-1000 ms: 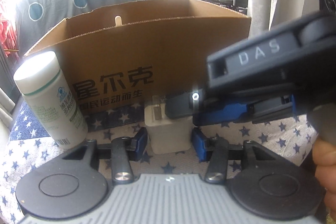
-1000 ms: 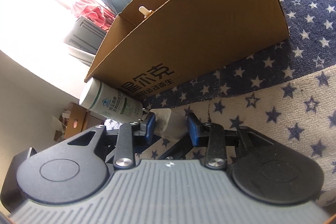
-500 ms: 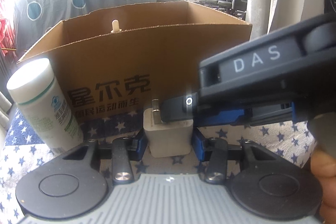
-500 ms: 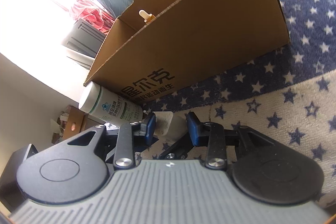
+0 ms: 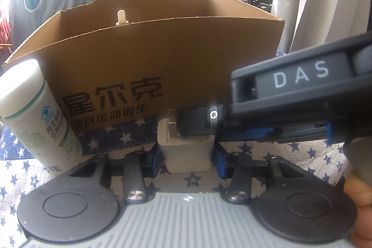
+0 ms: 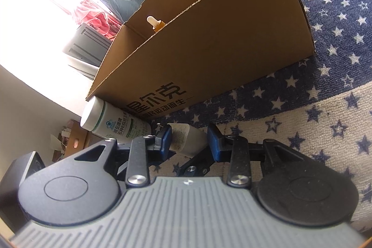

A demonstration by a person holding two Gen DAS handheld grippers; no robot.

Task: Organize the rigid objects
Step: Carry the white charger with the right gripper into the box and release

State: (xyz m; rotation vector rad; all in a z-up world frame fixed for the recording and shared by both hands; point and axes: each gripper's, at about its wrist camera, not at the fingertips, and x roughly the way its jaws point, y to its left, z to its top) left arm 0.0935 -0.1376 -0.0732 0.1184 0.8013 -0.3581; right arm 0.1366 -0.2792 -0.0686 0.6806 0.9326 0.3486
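Squarely between both pairs of blue-padded fingers sits a white charger plug (image 5: 187, 150), upright on a star-patterned blanket (image 5: 279, 150) just in front of a cardboard box (image 5: 162, 57). The left gripper (image 5: 186, 158) brackets the plug's lower body from either side, its pads at or just off the plastic; whether they press is hard to tell. The right gripper (image 6: 189, 140) reaches in across it and is clamped on the plug's upper part, near the metal prongs.

Only the left wrist view shows the prongs and the right tool's black body, lettered "DAS", cutting across from the right, with part of a person's hand (image 5: 358, 196) at the edge. Only the right wrist view shows the orange neck under the cream cap of a small dropper bottle (image 6: 154, 23) standing inside the box, and the box's long side running away over the blanket.

A white supplement bottle (image 5: 39, 122), round and smooth with a green-printed label, stands beside the plug, by the box's near corner. The box is brown corrugated card with a serrated cut edge and dark Chinese lettering. The blanket is woven and nubby, navy with white stars and cream with navy stars.
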